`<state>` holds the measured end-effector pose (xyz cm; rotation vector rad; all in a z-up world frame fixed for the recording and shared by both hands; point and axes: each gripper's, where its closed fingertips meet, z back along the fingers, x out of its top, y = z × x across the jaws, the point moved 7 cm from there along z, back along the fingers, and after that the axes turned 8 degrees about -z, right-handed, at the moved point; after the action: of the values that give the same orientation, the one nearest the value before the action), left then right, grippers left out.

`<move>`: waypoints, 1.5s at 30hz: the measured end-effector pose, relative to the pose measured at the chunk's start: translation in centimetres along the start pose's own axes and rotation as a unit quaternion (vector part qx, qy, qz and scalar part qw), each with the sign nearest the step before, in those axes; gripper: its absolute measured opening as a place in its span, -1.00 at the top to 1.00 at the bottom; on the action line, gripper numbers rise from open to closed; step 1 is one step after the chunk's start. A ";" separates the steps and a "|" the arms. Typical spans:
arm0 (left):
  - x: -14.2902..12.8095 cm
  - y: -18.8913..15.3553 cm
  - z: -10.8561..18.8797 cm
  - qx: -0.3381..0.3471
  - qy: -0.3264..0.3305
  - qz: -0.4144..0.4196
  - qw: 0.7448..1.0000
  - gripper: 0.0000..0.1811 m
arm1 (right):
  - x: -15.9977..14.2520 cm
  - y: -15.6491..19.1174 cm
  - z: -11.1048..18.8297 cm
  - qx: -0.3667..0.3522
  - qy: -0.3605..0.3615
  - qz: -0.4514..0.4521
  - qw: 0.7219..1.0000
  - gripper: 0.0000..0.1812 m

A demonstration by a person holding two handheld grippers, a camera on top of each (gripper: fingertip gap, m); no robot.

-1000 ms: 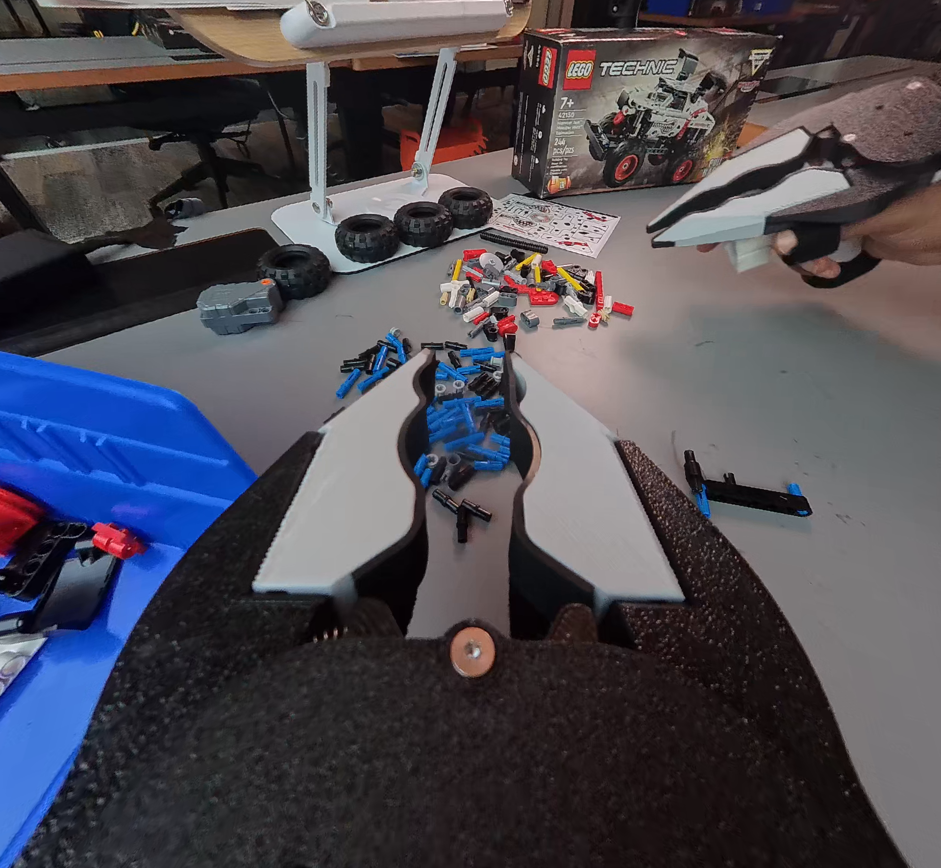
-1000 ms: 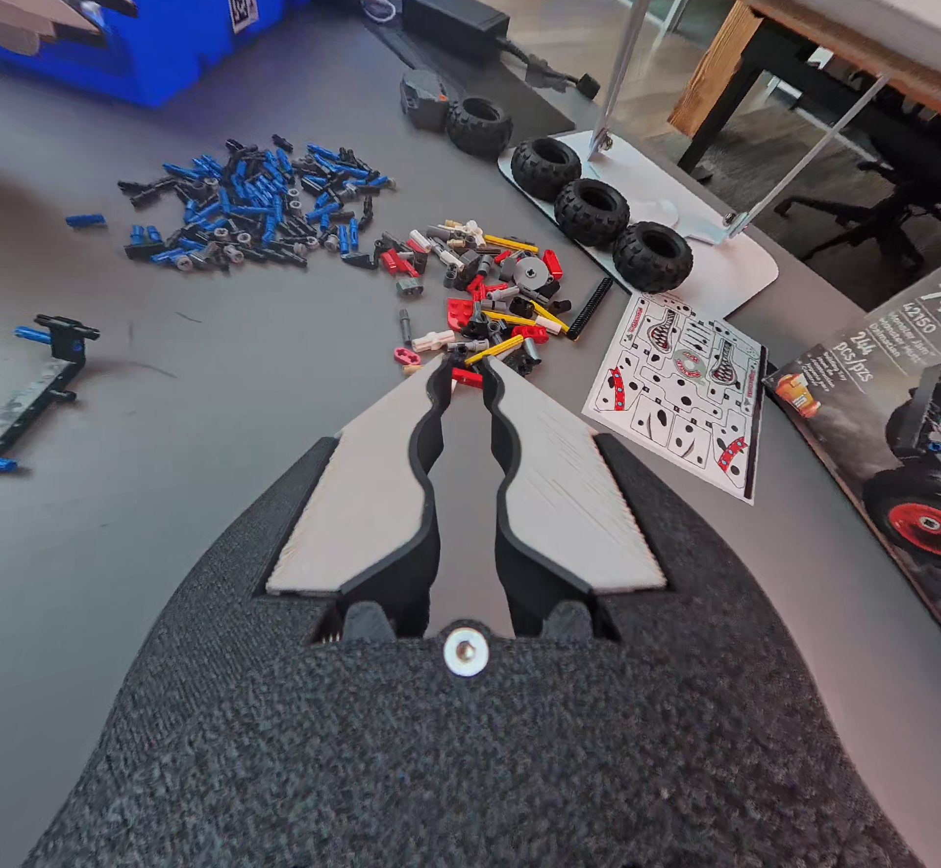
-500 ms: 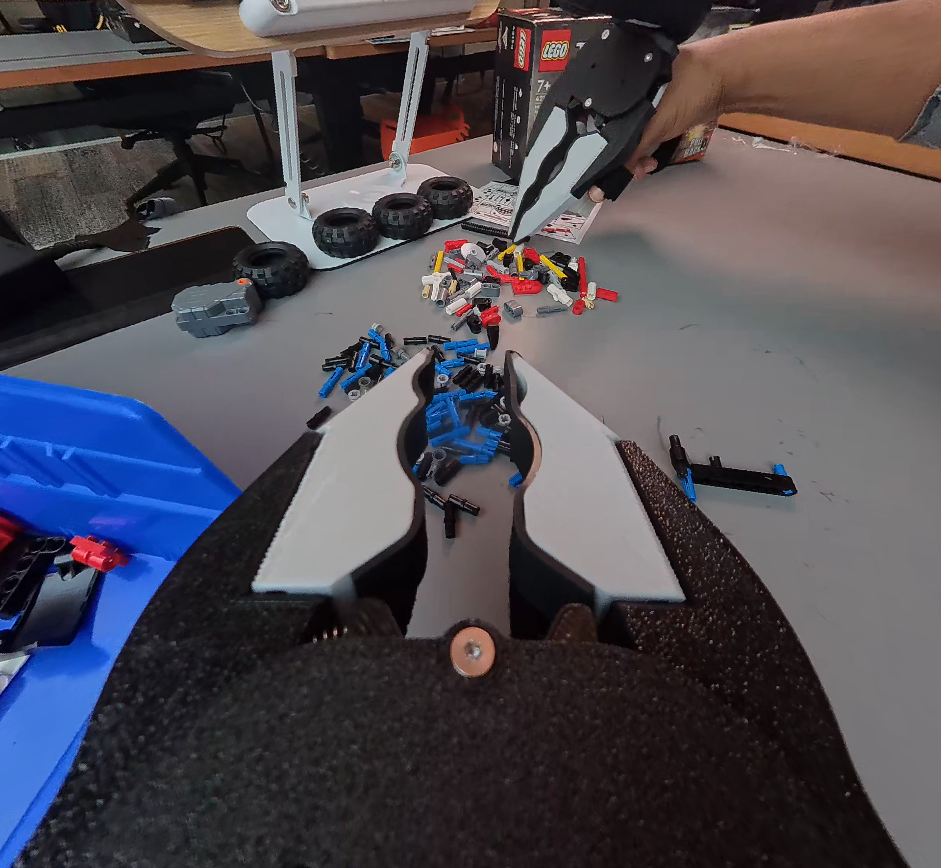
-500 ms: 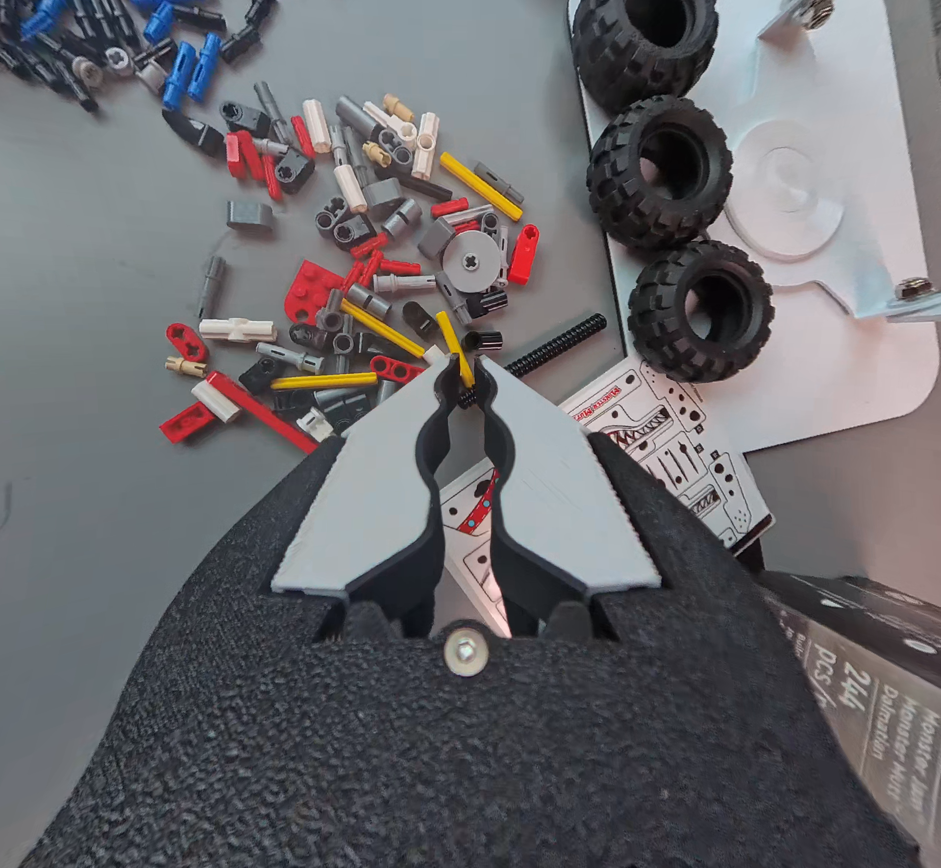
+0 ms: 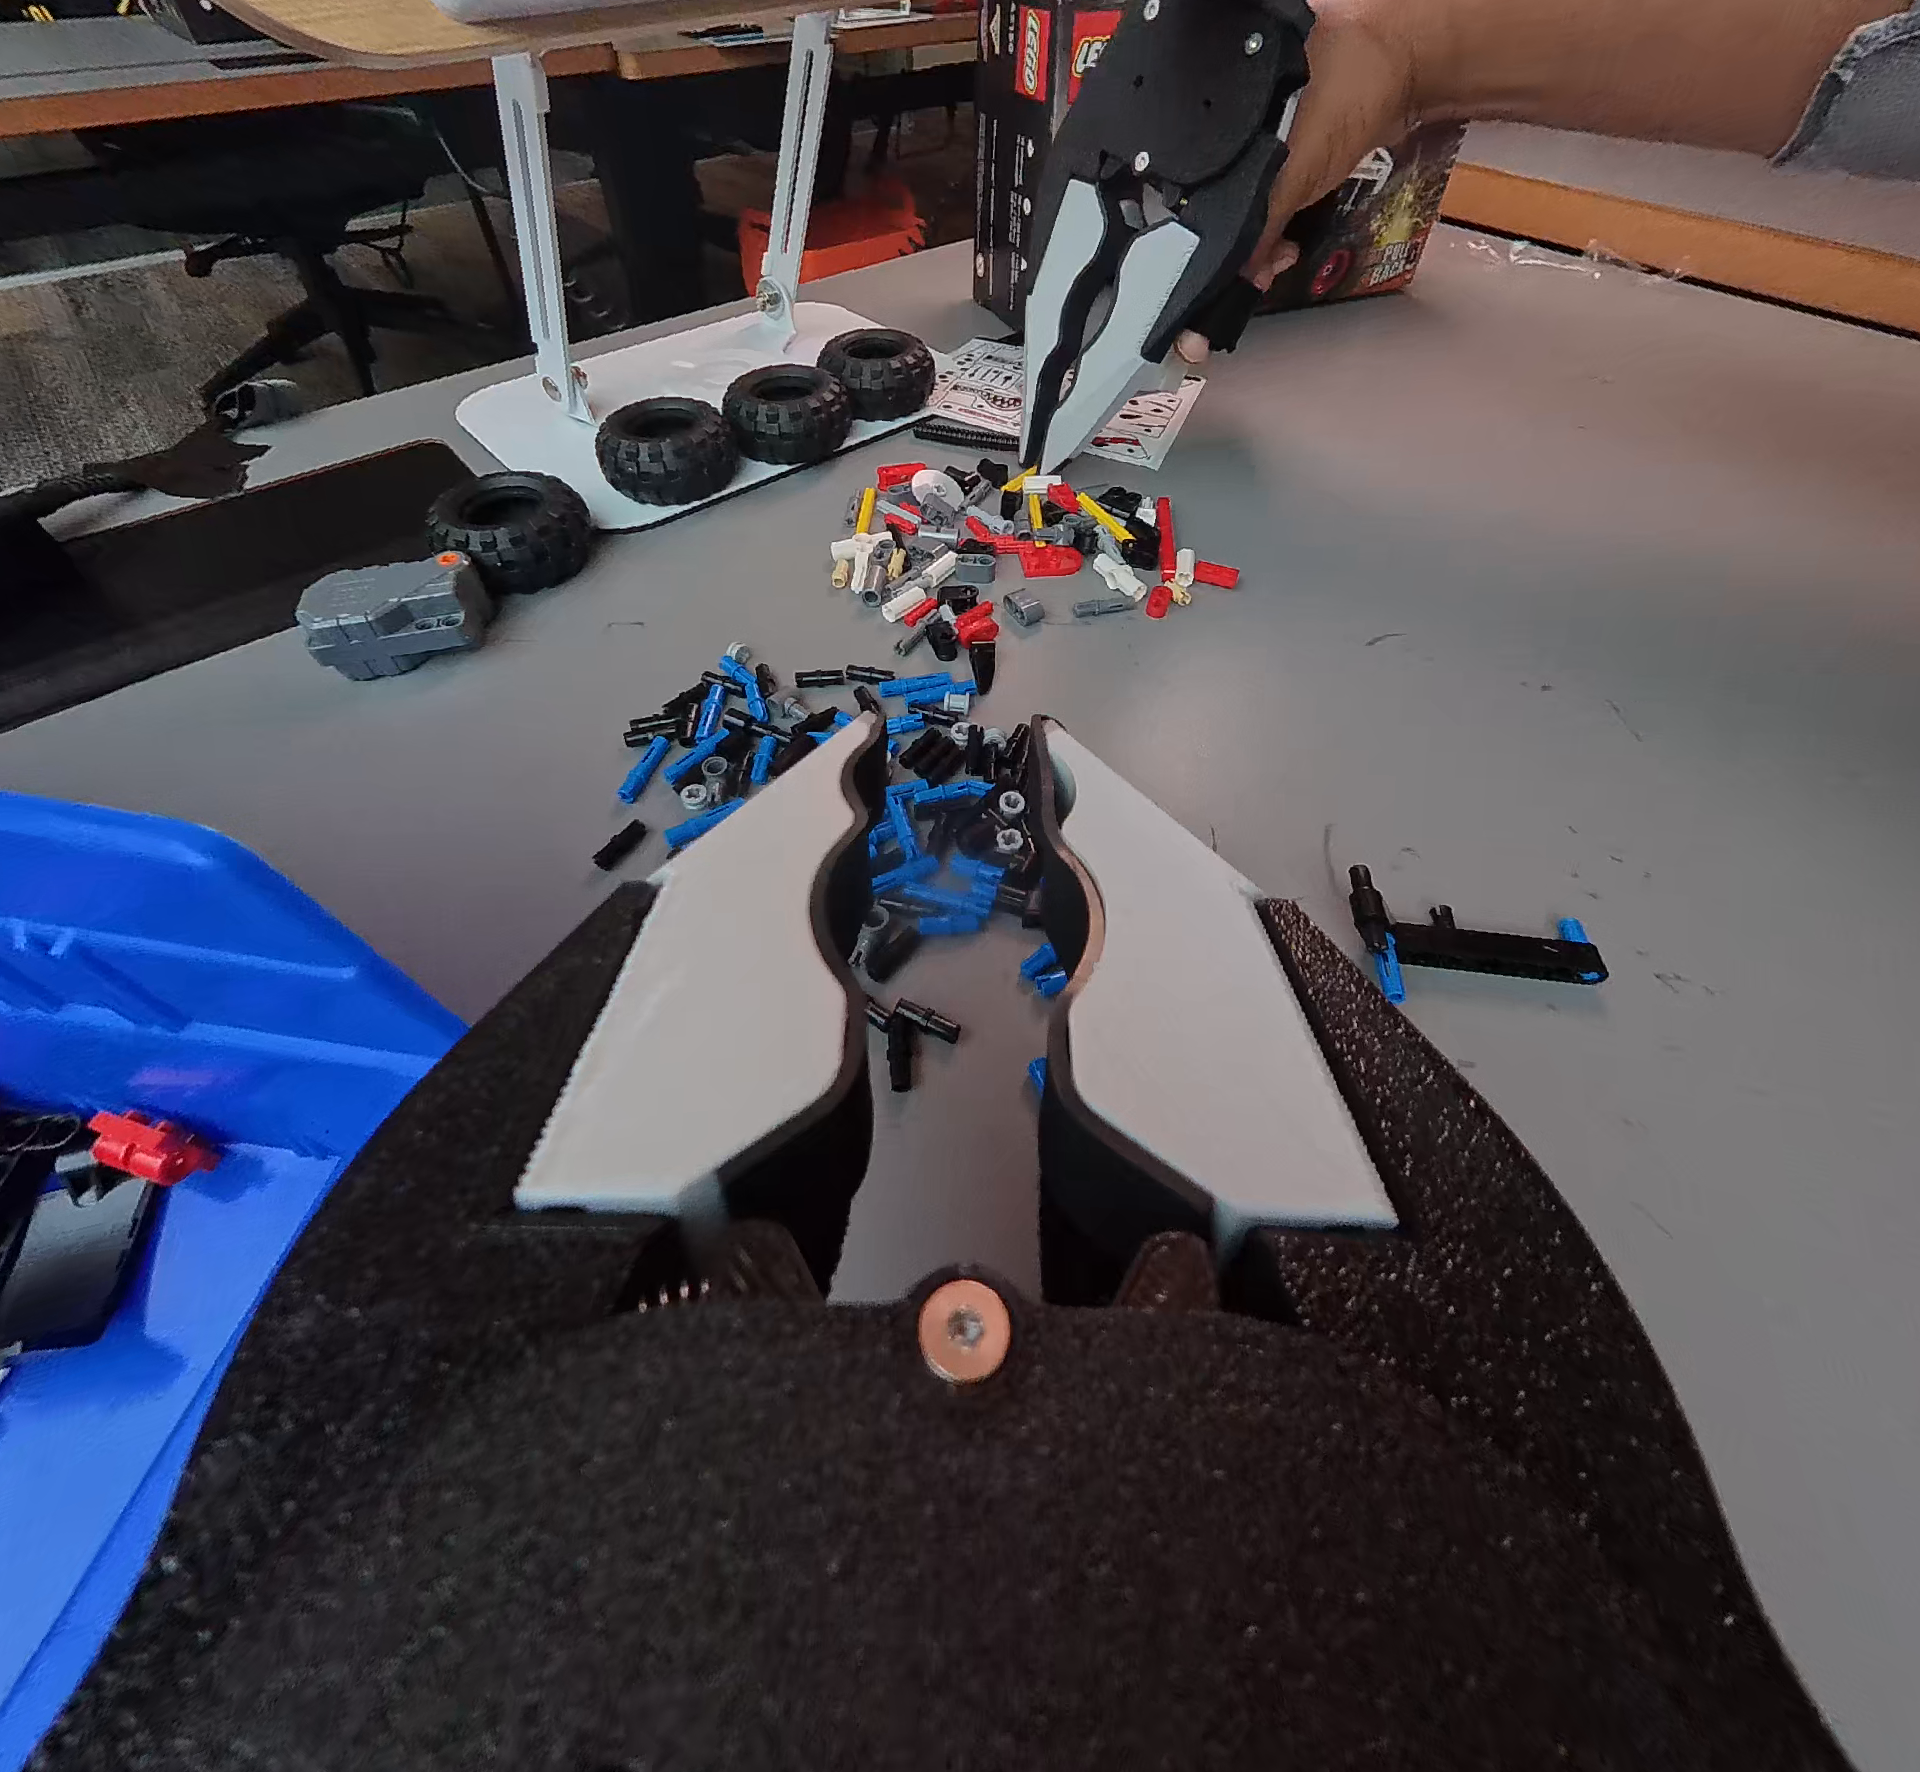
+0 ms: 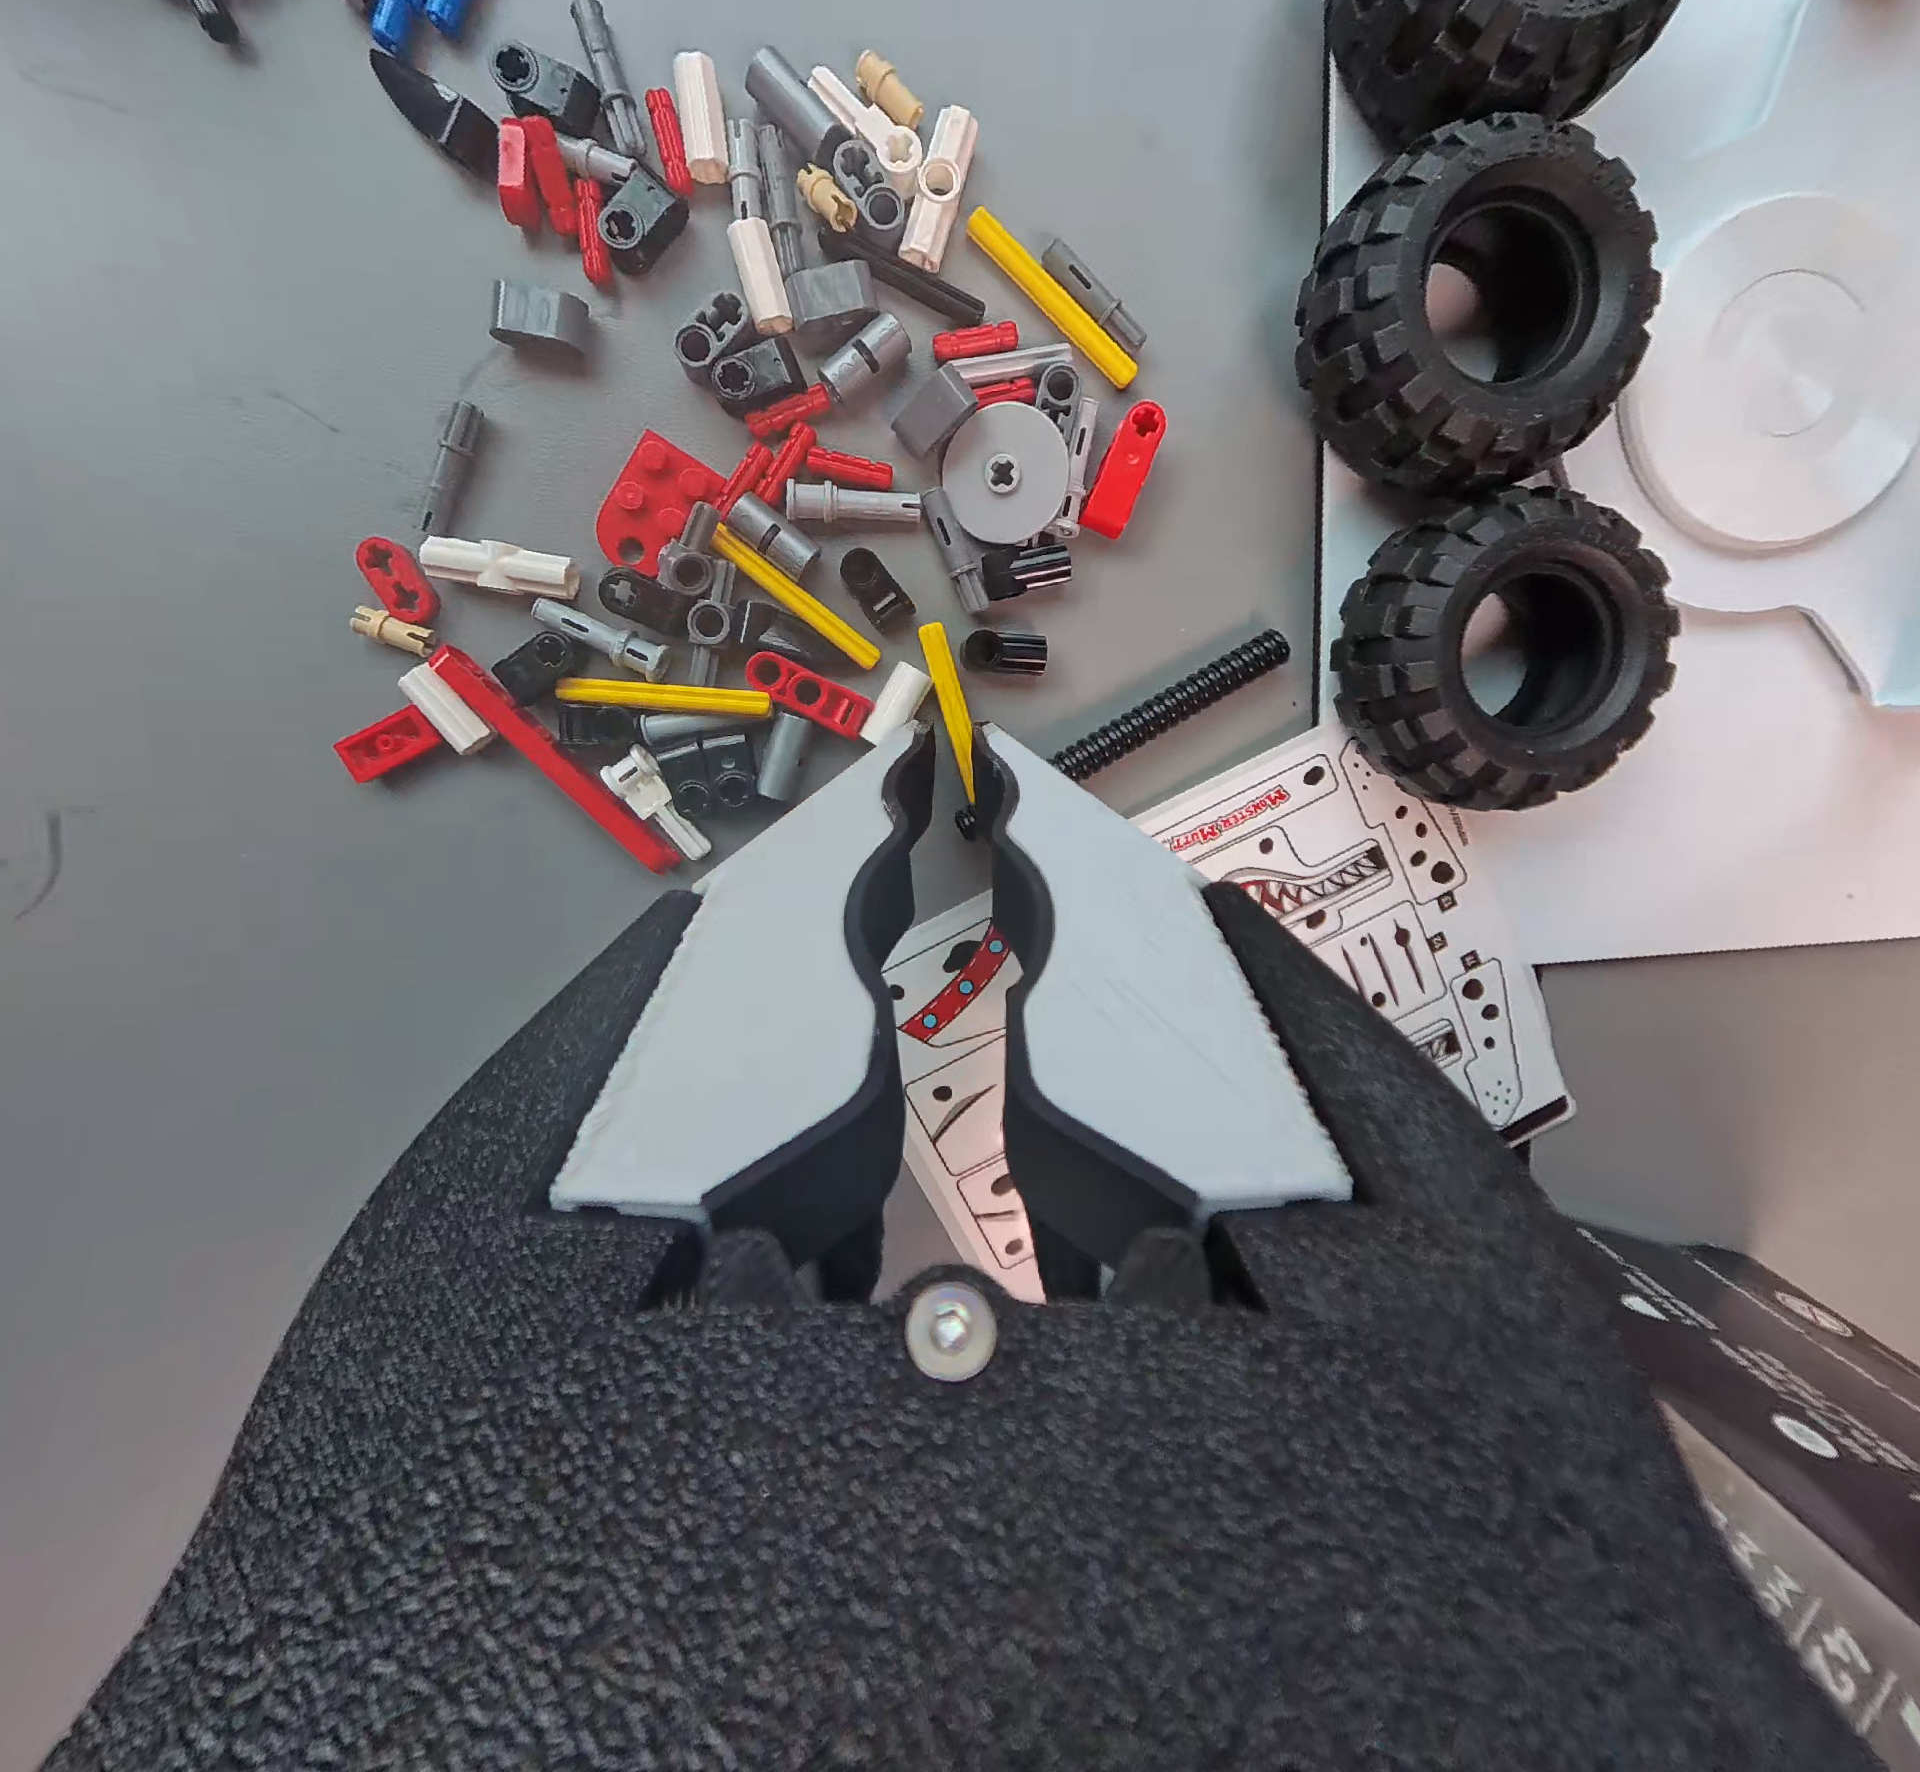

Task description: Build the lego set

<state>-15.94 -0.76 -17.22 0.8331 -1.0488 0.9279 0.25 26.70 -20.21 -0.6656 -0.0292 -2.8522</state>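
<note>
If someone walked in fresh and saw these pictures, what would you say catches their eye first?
Probably the right gripper, pointed down at the mixed pile of red, yellow, grey and white plastic pieces, its fingers nearly closed around a thin yellow plastic axle. Next, three knobbly black rubber tyres lined up on the white stand base beside the pile.

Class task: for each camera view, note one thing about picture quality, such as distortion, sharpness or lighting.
Left wrist view: wide-angle bending curves the table edge and stretches the left gripper; the parts look sharp, the light soft and even. Right wrist view: the mixed parts pile and tyres are crisp, with soft shadows; the right gripper body blurs slightly toward the frame's bottom corners.
</note>
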 end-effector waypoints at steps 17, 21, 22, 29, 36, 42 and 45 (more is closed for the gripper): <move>-0.1 -0.2 -0.1 -0.007 0.004 -0.003 1.000 0.72 | 1.7 1.1 2.9 0.017 -0.046 0.001 0.999 0.97; 0.0 -0.2 0.0 -0.007 0.002 -0.005 1.000 0.72 | 1.9 5.1 7.0 0.017 -0.106 0.006 0.994 0.97; 0.0 -0.3 0.0 -0.006 0.001 -0.004 1.000 0.72 | 1.5 6.6 7.5 0.018 -0.105 0.008 0.994 0.96; 0.2 -0.3 0.0 -0.002 -0.001 0.007 1.000 0.70 | -3.0 16.8 5.0 0.021 -0.065 -0.021 0.997 0.96; -0.5 -0.2 -0.2 0.010 0.043 -0.006 0.999 0.68 | -4.5 19.4 2.6 -0.002 -0.040 -0.047 0.998 0.96; -1.4 0.6 0.6 -0.029 0.120 -0.048 0.991 0.67 | -4.5 19.4 2.5 -0.023 -0.045 -0.052 0.997 0.90; -2.8 0.8 1.3 -0.074 0.171 -0.038 0.982 0.70 | -3.9 19.5 4.1 -0.029 -0.112 -0.083 0.990 0.84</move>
<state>-17.67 -2.22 -19.38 0.5616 -0.7704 0.8805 9.53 8.73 -18.82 -1.0403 -0.0392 -2.9278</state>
